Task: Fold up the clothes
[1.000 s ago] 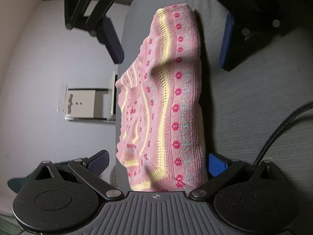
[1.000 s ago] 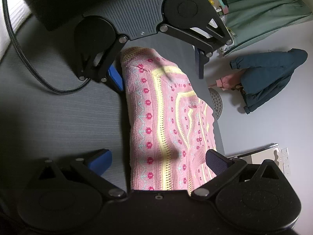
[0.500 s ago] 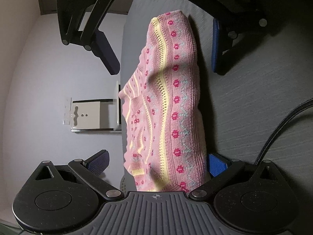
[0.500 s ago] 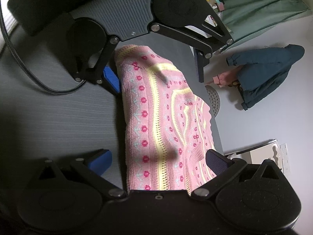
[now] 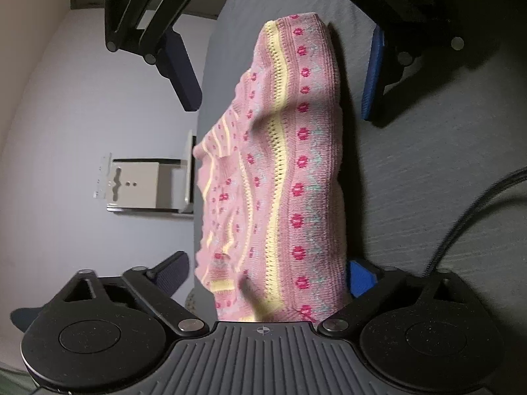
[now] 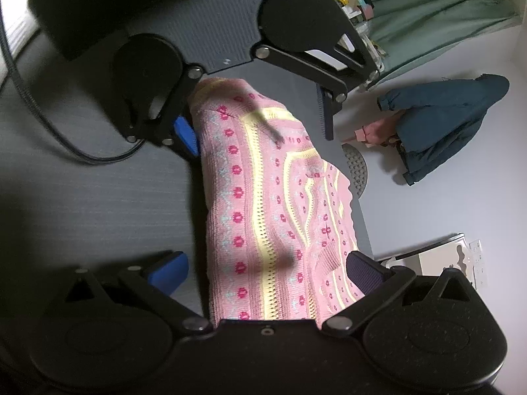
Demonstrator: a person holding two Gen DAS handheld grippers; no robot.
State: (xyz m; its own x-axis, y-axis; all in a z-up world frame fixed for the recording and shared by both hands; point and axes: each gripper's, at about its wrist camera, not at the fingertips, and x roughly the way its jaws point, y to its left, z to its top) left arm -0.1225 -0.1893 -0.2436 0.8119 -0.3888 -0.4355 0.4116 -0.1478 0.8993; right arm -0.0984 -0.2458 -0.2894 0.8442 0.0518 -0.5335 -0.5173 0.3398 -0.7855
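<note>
A folded pink knit sweater [image 5: 296, 164] with yellow stripes and magenta dots lies along the edge of a grey table [image 5: 428, 164]. One side of it hangs slightly past the edge. My left gripper [image 5: 266, 276] is open and straddles the near end of the sweater. Facing it, my right gripper [image 5: 276, 72] is also open around the far end. In the right wrist view the sweater [image 6: 263, 197] runs from my right gripper [image 6: 268, 270] up to my left gripper [image 6: 257, 125]. The fingers stand beside the cloth without pinching it.
A black cable [image 5: 461, 217] crosses the table beside the sweater. Off the table edge, on the floor, are a white box [image 5: 145, 187], a dark blue jacket [image 6: 444, 121] and a round grey disc [image 6: 355, 168]. A green curtain [image 6: 428, 0] hangs further back.
The two grippers have drawn a little closer to each other along the sweater. The sweater's overhanging side has bunched slightly. Both grippers stayed open.
</note>
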